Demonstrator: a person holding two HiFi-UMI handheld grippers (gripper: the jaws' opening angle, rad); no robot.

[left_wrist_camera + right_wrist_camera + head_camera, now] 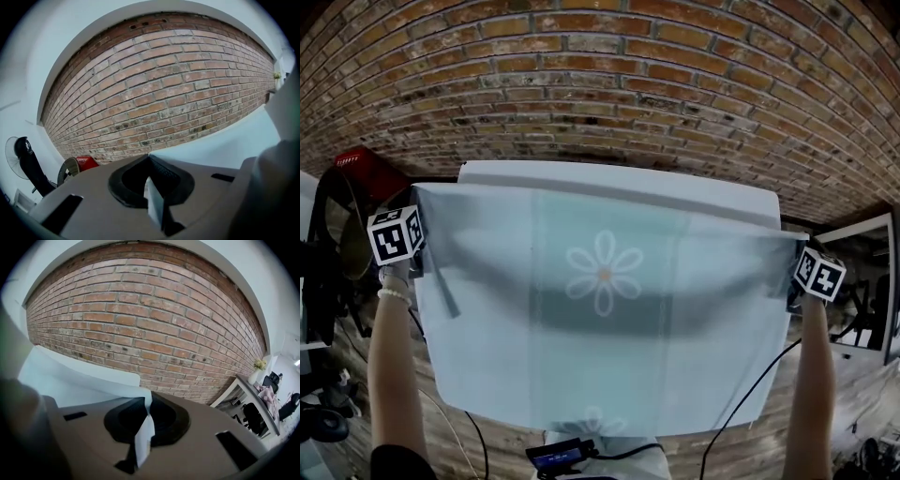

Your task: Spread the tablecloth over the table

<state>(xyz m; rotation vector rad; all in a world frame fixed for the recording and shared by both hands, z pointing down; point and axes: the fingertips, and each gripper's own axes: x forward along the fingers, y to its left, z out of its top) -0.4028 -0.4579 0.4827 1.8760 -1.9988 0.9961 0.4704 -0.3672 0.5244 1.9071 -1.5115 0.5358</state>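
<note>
Scene: We look down on a pale blue tablecloth (605,328) with a white daisy print. It is stretched in the air above a white tabletop (619,176) that stands against a brick wall (600,75).
Left hand-held gripper (148,155): Its jaws are closed on the cloth's far left corner, with a thin fold of fabric pinched between them.
Right hand-held gripper (149,393): Its jaws are closed on the far right corner in the same way.
Where the cloth is: Its far edge stops short of the tabletop's far edge, the middle sags, and the near edge droops toward us.
Risk, slipping: Each grip holds only a sliver of fabric, so we judge a sharp tug could pull a corner free.
Risk, crooked landing: The far edge slants, with its right end nearer us, so the cloth may settle askew.
Risk, crease: A folded strip (441,281) hangs by the left corner and could be laid down as a wrinkle.
Risk, short reach: If we lower the cloth here, the far strip of the tabletop stays bare.
</note>
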